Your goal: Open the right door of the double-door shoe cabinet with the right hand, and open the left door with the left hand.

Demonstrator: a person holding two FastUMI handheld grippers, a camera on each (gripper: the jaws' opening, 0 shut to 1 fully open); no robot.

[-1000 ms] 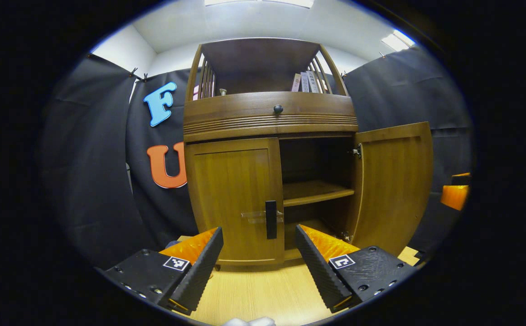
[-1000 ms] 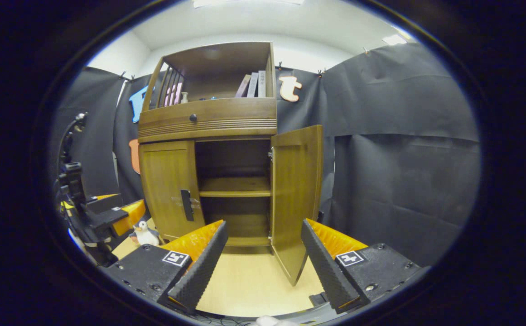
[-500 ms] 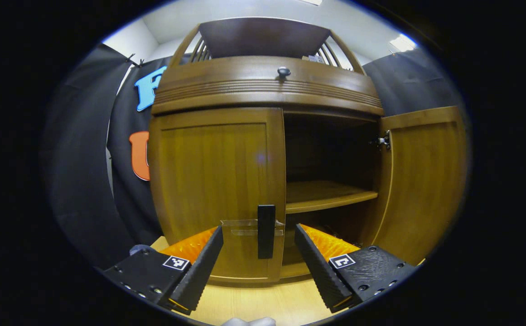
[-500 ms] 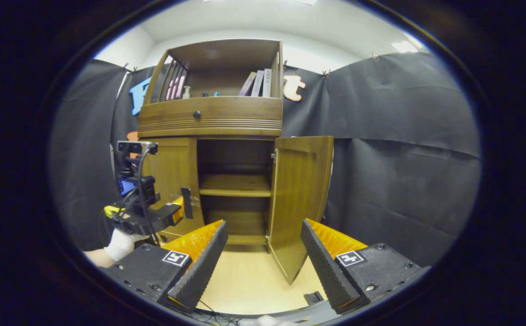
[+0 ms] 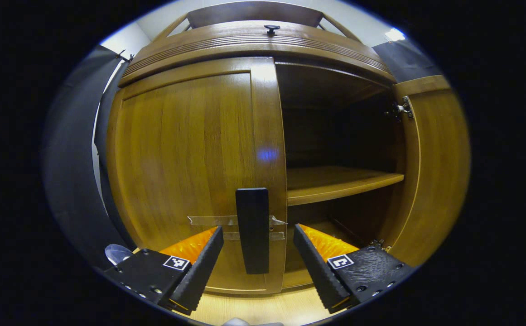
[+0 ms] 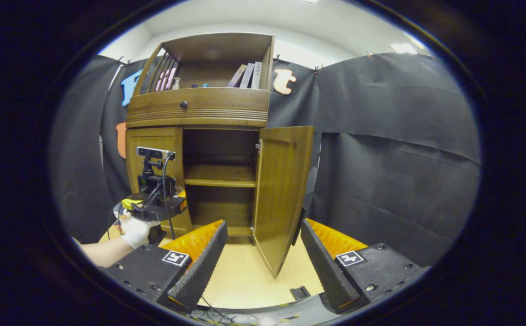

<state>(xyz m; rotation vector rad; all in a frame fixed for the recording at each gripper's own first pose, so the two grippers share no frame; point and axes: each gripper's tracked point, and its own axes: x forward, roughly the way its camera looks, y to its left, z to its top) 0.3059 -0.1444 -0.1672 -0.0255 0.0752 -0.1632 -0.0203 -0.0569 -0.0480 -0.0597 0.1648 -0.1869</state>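
The wooden shoe cabinet [image 6: 199,111] stands against the booth wall. Its right door [image 6: 281,194] hangs wide open, also seen at the right door [image 5: 435,167] in the left gripper view. The left door [image 5: 185,167] is closed, with a dark upright handle [image 5: 253,228] at its inner edge. My left gripper [image 5: 256,267] is open, its fingers on either side of that handle without touching it. In the right gripper view the left gripper [image 6: 158,206] is held by a gloved hand [image 6: 133,231] in front of the left door. My right gripper [image 6: 263,262] is open and holds nothing, back from the open door.
Inside the cabinet a shelf [image 5: 340,179] crosses the open right half. Books [image 6: 247,76] and small bottles stand on the top shelf above a drawer knob [image 6: 183,104]. The floor [image 6: 244,280] is light wood, with cables near the front edge.
My left gripper has moved in close to the left door, bringing the handle between its open fingers. The right gripper has drifted slightly and stays back from the open right door.
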